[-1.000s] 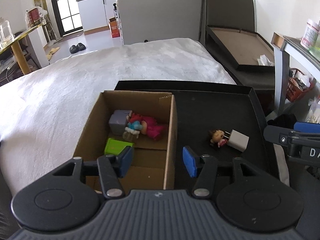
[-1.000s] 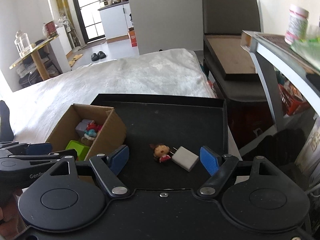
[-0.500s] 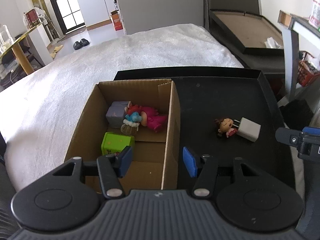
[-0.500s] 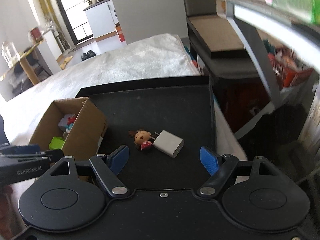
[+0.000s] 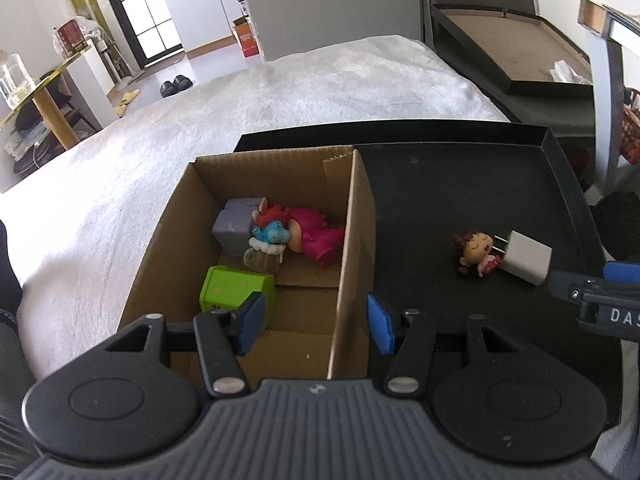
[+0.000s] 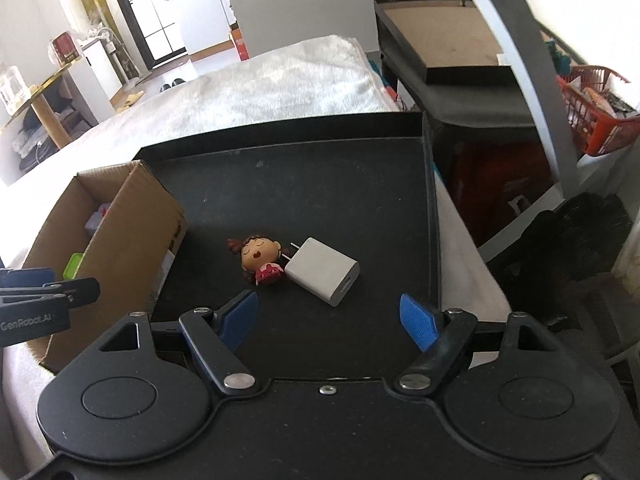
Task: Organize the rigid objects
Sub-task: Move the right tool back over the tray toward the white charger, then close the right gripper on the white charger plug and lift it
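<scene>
Through the left wrist camera I see my left claw (image 5: 314,322) with its blue pads apart and nothing between them. It hangs over the near right part of the cardboard box (image 5: 352,240); the box's right wall runs up between the two pads. Inside the box, far from the claw, lie a grey cube (image 5: 236,226), a pink figure (image 5: 316,236) and a small blue figure on a mug (image 5: 268,246), all bunched together. A green cube (image 5: 236,290) sits nearer, just beyond my left pad. The box stands on the left part of a black tray (image 5: 460,184) that rests on a white bed (image 5: 280,96). To the right on the tray floor, well off from this claw, the doll (image 5: 476,252) and the white charger (image 5: 526,256) lie touching. The tip of my right claw (image 5: 600,296) pokes in at the right edge, near the charger.

Through the right wrist camera, my right claw (image 6: 330,320) is spread wide and holds nothing. The doll (image 6: 260,258) and the charger (image 6: 322,270) lie on the tray (image 6: 320,176) just beyond the pads, the doll nearer my left pad, the charger about midway, its prongs toward the doll's head. The box (image 6: 128,232) stands to the left, and my left claw (image 6: 48,292) reaches in over its near end.
</scene>
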`<act>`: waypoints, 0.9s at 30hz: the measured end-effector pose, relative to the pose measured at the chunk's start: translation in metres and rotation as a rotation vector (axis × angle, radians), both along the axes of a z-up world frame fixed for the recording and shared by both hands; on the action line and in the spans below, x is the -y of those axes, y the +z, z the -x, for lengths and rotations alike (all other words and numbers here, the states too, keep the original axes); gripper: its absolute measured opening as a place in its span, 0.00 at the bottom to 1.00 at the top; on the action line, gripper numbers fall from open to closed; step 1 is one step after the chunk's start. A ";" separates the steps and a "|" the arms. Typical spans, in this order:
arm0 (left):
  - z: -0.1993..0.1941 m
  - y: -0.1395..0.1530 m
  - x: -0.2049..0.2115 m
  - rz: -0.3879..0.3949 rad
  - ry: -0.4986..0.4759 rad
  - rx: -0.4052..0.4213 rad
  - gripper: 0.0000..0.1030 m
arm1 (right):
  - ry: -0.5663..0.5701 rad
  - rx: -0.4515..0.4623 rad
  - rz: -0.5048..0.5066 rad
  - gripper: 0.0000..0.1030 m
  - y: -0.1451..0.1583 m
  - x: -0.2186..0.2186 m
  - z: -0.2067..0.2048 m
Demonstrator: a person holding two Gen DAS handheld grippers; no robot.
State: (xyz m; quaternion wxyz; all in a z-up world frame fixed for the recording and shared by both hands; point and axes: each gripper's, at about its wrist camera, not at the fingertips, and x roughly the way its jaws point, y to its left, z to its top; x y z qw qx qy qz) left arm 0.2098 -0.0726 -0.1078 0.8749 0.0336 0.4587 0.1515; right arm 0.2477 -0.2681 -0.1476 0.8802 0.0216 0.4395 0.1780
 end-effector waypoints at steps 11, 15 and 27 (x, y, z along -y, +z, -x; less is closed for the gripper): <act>-0.006 -0.006 -0.006 0.054 -0.002 0.026 0.38 | 0.042 -0.018 0.052 0.75 -0.025 -0.024 -0.017; -0.008 -0.007 -0.005 0.086 -0.018 0.023 0.25 | 0.050 -0.020 0.075 0.75 -0.031 -0.028 -0.019; -0.017 -0.015 0.008 0.049 -0.030 0.026 0.16 | 0.021 0.059 0.134 0.74 -0.043 -0.032 -0.017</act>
